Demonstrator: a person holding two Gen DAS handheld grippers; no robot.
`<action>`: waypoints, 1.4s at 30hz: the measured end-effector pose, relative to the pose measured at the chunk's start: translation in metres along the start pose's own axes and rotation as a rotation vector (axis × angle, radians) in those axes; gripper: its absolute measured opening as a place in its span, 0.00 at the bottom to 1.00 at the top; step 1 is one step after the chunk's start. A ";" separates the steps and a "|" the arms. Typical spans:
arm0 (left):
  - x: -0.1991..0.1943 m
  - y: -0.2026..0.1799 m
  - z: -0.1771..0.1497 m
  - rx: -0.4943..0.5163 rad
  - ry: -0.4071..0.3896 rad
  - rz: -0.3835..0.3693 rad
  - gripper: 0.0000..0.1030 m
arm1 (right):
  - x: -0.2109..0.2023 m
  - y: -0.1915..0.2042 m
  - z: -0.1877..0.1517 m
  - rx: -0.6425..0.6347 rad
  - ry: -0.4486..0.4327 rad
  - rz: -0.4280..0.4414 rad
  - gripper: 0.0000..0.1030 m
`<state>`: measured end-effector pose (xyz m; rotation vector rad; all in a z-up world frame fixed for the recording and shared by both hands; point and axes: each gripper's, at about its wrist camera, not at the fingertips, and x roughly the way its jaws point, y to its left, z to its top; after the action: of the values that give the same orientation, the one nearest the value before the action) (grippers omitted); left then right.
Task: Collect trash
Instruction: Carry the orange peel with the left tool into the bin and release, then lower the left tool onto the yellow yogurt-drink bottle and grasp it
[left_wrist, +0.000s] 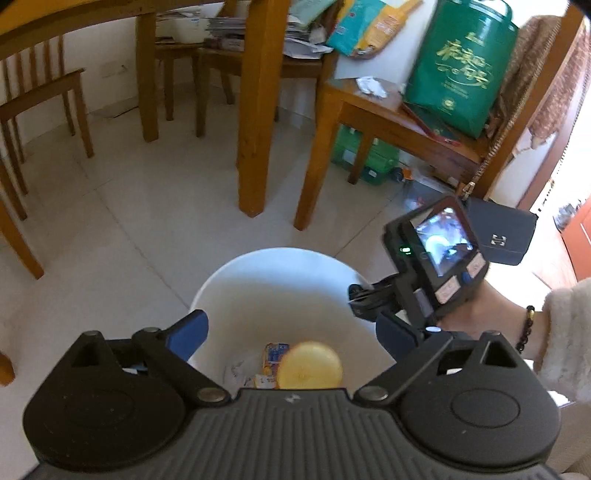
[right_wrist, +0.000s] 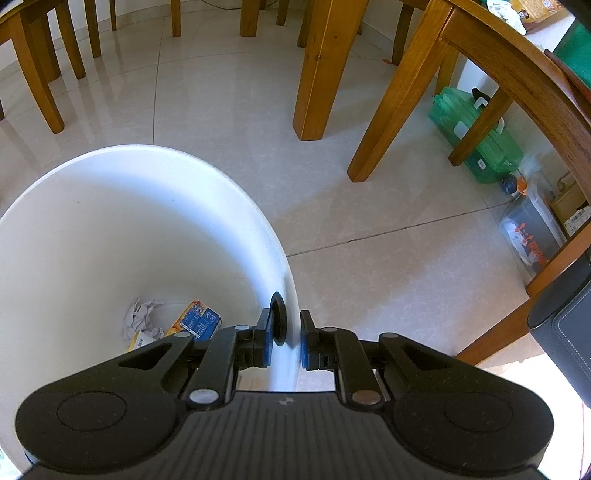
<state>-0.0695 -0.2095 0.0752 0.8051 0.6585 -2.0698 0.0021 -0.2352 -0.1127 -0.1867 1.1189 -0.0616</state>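
Right gripper (right_wrist: 284, 341) clamps the white bin's rim (right_wrist: 291, 280), likely steadying it for drops. Left gripper (left_wrist: 291, 332) hangs above with jaws wide, nothing between them; the yellow peel (left_wrist: 310, 365) sits inside with crumpled paper (right_wrist: 142, 319).

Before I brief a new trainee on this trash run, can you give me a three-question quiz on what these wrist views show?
1. True or false: the right gripper is clamped on the rim of the white bin.
2. Which lies in the bin? A) a yellow round piece B) a glass bottle C) a spoon
3. Fill in: the left gripper hangs over the bin with its jaws ____.

Key: 1 true; 2 A; 3 open, nothing between them.
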 end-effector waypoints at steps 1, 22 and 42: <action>0.000 0.003 -0.005 -0.013 0.007 0.005 0.94 | 0.000 0.000 0.000 0.001 0.000 0.001 0.16; -0.054 0.236 -0.204 -0.471 0.203 0.392 0.94 | 0.000 0.003 -0.001 -0.003 0.005 -0.008 0.17; -0.024 0.363 -0.391 -0.745 0.361 0.611 0.94 | -0.002 0.009 -0.001 -0.019 0.013 -0.045 0.19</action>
<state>0.3618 -0.1284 -0.2281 0.7973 1.1205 -1.0145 -0.0002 -0.2266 -0.1131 -0.2286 1.1285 -0.0930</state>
